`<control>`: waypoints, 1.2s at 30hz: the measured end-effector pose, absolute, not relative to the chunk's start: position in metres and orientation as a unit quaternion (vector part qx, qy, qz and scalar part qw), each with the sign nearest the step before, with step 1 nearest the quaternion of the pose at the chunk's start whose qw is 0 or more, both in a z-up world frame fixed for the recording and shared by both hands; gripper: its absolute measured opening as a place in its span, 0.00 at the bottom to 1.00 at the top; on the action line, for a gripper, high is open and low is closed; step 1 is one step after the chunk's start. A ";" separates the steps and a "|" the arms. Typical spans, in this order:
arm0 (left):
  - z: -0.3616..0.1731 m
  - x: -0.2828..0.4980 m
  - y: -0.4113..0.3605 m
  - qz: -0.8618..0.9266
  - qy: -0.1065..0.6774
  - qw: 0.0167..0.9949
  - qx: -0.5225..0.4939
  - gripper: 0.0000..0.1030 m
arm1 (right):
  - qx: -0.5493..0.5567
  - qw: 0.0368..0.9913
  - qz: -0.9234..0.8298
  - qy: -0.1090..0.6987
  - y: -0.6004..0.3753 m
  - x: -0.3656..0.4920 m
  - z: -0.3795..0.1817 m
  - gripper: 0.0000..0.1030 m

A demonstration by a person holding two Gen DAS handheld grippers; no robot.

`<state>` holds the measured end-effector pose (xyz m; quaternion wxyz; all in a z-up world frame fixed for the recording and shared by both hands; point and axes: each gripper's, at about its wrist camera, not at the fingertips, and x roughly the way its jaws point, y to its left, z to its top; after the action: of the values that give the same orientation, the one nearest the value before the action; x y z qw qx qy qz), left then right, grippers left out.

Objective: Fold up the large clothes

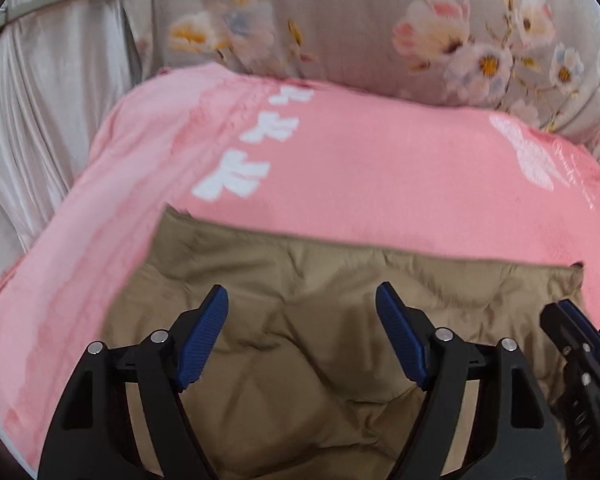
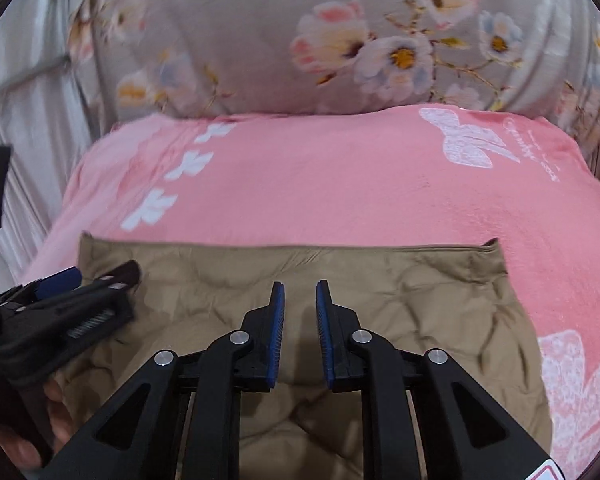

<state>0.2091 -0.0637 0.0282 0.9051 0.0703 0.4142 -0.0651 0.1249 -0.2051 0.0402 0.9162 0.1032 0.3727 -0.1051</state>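
Note:
A tan quilted garment [image 1: 300, 280] lies flat on a pink blanket [image 1: 360, 168], its far edge straight across. It also shows in the right wrist view [image 2: 300, 272]. My left gripper [image 1: 302, 296] hovers over the garment with its jaws wide apart and empty. My right gripper [image 2: 300, 292] hovers over the garment's middle with a narrow gap between its blue pads, holding nothing. The right gripper shows at the right edge of the left wrist view [image 1: 572, 328]. The left gripper shows at the left of the right wrist view [image 2: 80, 292].
The pink blanket [image 2: 340, 184] has white flower prints and covers a bed. A grey floral quilt [image 2: 300, 40] is piled behind it. Pale curtain fabric [image 1: 40, 120] hangs at the left.

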 end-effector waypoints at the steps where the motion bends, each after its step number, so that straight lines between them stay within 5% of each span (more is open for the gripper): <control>1: 0.018 0.209 -0.068 -0.061 0.418 0.903 0.075 0.70 | 0.097 0.915 -0.106 0.378 -0.203 0.128 0.034 0.14; 36: -0.026 0.188 -0.077 -0.023 0.378 0.918 0.114 0.75 | 0.047 0.910 -0.136 0.388 -0.182 0.127 -0.010 0.16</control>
<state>0.1878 -0.0770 -0.0255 0.9183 0.1141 0.3784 -0.0230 0.1267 -0.1824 -0.0100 0.9101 0.0466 0.3885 -0.1364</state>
